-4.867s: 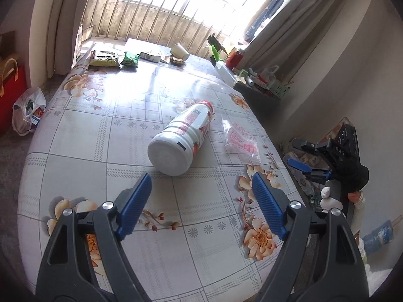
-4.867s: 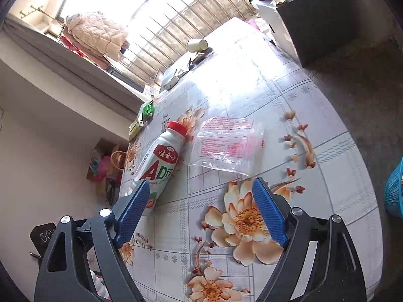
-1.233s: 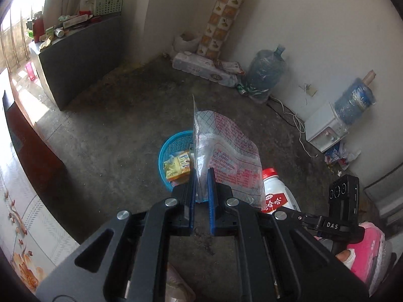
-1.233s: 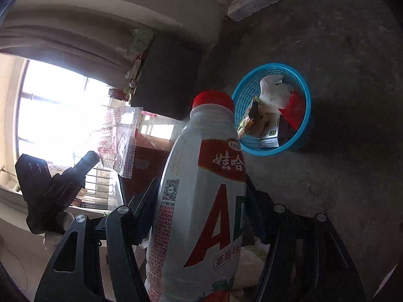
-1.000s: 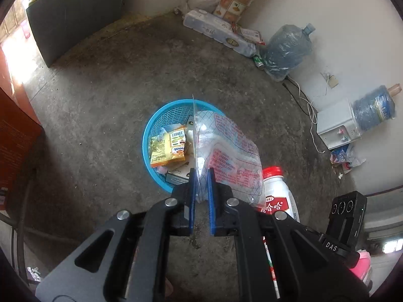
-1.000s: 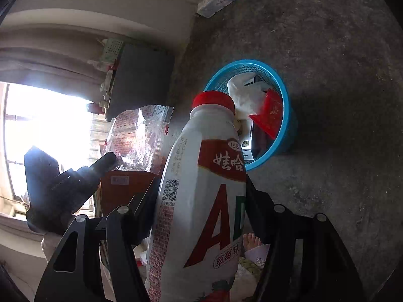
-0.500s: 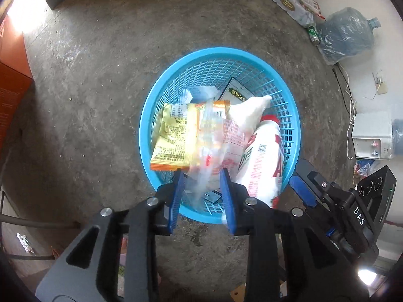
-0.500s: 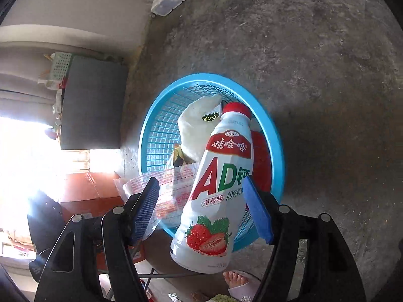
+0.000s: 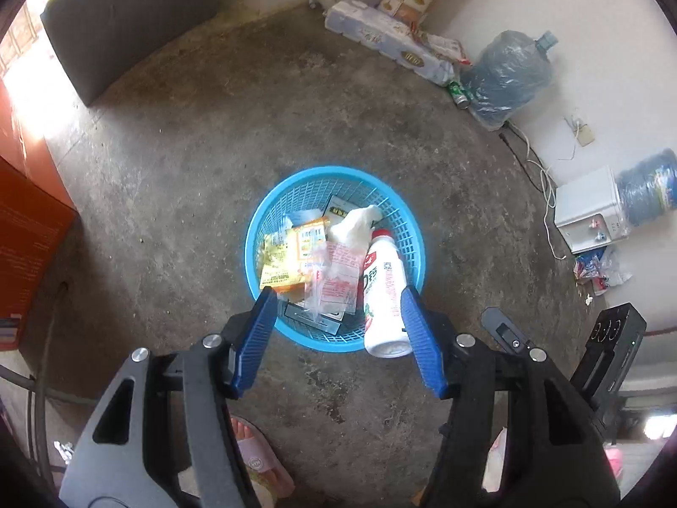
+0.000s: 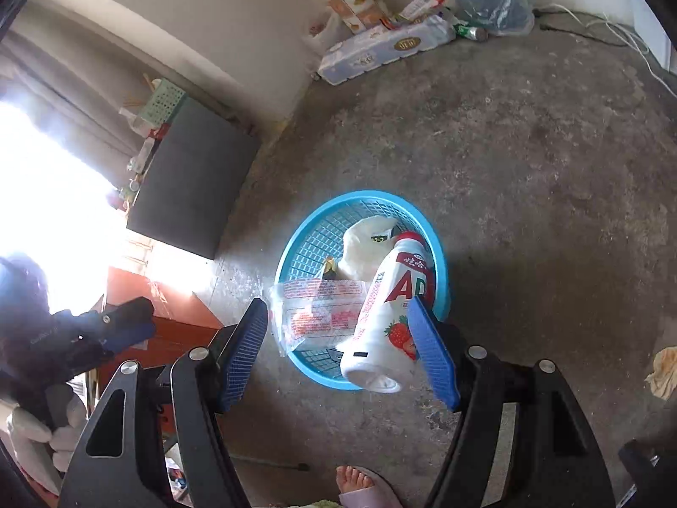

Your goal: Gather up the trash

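Observation:
A blue plastic basket [image 9: 271,207] stands on the concrete floor and shows in both views [image 10: 313,233]. A white AD milk bottle [image 9: 383,292] with a red cap leans on its near rim, bottom sticking out over the rim [image 10: 381,338]. A clear plastic bag with red print [image 9: 334,279] lies in the basket beside the bottle [image 10: 317,313]. Yellow wrappers [image 9: 287,254] and a white bag [image 9: 353,222] lie under them. My left gripper [image 9: 336,343] is open and empty above the basket. My right gripper [image 10: 338,351] is open and empty above it too.
An orange cabinet [image 9: 25,220] stands at the left and a dark grey one [image 9: 127,12] at the back. Water jugs [image 9: 503,72], a long paper pack [image 9: 389,42] and a white dispenser [image 9: 588,211] line the wall. Cables [image 9: 541,169] lie nearby. Sandalled feet [image 10: 364,487] are below.
Both grippers carried the bag and the bottle from the table over to the basket, opened and dropped them in. Both now hang wide open higher above the basket.

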`<state>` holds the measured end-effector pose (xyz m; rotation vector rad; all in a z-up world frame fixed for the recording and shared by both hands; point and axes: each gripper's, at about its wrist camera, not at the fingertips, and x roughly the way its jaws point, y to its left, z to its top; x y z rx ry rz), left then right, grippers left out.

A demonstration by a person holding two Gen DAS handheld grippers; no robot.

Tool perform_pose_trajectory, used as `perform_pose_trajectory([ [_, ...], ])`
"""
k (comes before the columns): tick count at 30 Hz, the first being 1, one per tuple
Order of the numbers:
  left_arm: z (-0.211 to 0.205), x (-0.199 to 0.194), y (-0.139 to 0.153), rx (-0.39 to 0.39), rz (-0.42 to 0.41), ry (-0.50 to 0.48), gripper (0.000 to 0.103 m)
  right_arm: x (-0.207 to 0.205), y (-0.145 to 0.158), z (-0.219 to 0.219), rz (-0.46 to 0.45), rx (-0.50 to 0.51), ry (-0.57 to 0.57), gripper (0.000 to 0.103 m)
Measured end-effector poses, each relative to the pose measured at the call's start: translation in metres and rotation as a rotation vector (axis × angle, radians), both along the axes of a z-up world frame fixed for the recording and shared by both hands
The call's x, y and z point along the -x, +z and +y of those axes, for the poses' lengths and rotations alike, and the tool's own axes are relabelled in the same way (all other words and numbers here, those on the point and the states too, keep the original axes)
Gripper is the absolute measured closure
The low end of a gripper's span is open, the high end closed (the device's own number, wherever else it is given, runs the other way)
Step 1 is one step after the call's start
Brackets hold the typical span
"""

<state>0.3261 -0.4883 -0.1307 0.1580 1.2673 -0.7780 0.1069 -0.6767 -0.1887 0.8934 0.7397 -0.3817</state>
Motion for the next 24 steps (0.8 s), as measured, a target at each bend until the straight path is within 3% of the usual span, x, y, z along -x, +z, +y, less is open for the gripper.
perform_pose_trajectory([
  [3,0.040,0.043,0.074,0.102,-0.147,-0.060,0.030,0.029,0.059,0.044,-0.056,0.202,0.062,0.022],
  [6,0.088,0.091,0.130,0.178,-0.271,-0.096,0.019,0.059,0.113,0.094,-0.107,0.404,0.109,0.009],
  [9,0.137,0.132,0.167,0.227,-0.347,-0.068,0.012,0.089,0.157,0.143,-0.177,0.577,0.135,0.006],
  [11,0.172,0.154,0.181,0.254,-0.370,0.003,0.010,0.103,0.180,0.171,-0.219,0.655,0.164,0.006],
  [15,0.231,0.194,0.186,0.232,-0.467,0.210,0.009,0.117,0.214,0.219,-0.288,0.743,0.237,0.006],
  [18,0.259,0.218,0.169,0.112,-0.540,0.338,0.009,0.123,0.224,0.253,-0.300,0.801,0.314,0.006],
  [24,0.300,0.234,0.118,0.006,-0.400,0.461,0.009,0.129,0.210,0.308,-0.161,0.909,0.408,0.006],
])
